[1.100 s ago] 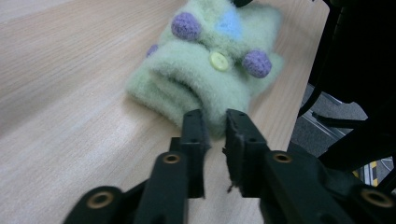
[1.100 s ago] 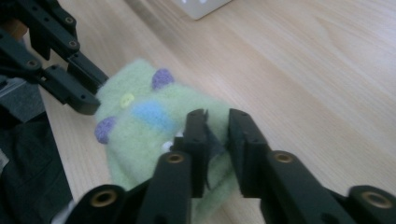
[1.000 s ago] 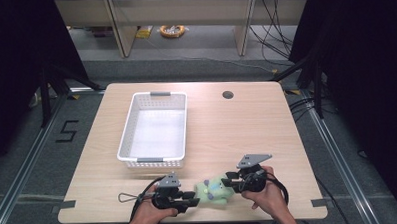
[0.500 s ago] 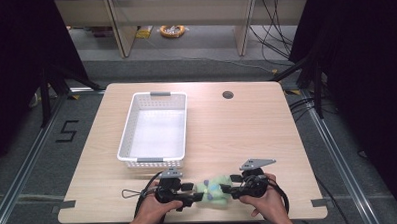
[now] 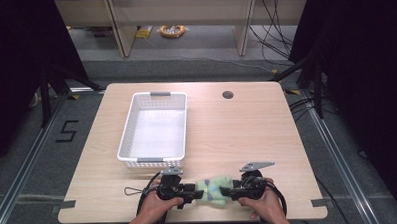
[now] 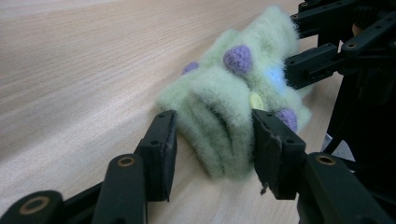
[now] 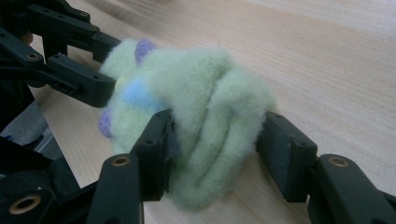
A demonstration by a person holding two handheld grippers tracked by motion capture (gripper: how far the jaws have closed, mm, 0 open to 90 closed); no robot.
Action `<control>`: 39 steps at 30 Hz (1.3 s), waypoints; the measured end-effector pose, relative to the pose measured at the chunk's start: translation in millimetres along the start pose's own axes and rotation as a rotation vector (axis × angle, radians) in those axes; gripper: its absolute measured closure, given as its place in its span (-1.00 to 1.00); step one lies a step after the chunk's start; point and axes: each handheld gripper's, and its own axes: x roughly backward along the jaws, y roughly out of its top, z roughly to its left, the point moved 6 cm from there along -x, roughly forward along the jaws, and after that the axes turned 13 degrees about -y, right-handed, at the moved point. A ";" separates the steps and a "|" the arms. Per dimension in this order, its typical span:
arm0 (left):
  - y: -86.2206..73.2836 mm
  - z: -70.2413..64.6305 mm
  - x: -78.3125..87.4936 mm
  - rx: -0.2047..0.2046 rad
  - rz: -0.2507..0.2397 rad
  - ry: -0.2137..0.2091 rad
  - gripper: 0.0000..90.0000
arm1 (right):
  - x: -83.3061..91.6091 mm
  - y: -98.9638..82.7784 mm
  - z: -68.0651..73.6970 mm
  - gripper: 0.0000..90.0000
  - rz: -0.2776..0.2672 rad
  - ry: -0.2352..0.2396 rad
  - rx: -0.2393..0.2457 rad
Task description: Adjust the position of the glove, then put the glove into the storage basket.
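Observation:
A fuzzy pale-green sock (image 5: 215, 186) with purple, blue and yellow dots lies near the table's front edge, stretched between my two grippers. In the left gripper view, my left gripper (image 6: 212, 140) is shut on one bunched end of the sock (image 6: 219, 116), its pads pressing the folds from both sides. In the right gripper view, my right gripper (image 7: 215, 140) is shut on the other end of the sock (image 7: 205, 102). From above, the left gripper (image 5: 195, 194) and right gripper (image 5: 227, 193) face each other, each held by a hand.
A white plastic basket (image 5: 127, 129) stands empty on the left-middle of the wooden table (image 5: 247, 135), just behind my left hand. A round cable hole (image 5: 228, 95) sits near the far edge. The front edge runs close under both hands.
The right gripper has come slightly nearer the front edge, level with the left. The sock stays between them at nearly the same spot.

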 end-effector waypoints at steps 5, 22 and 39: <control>-0.7 0.1 -1.0 0.012 0.004 -0.010 0.24 | -2.3 -1.3 1.3 0.11 0.002 0.027 -0.017; -3.4 -4.7 -1.3 -0.010 -0.013 -0.051 0.62 | -0.5 -1.4 7.6 0.52 -0.026 0.079 0.036; -2.0 -17.8 20.0 -0.062 -0.032 -0.065 0.63 | 16.8 8.3 31.8 0.56 -0.057 0.094 0.097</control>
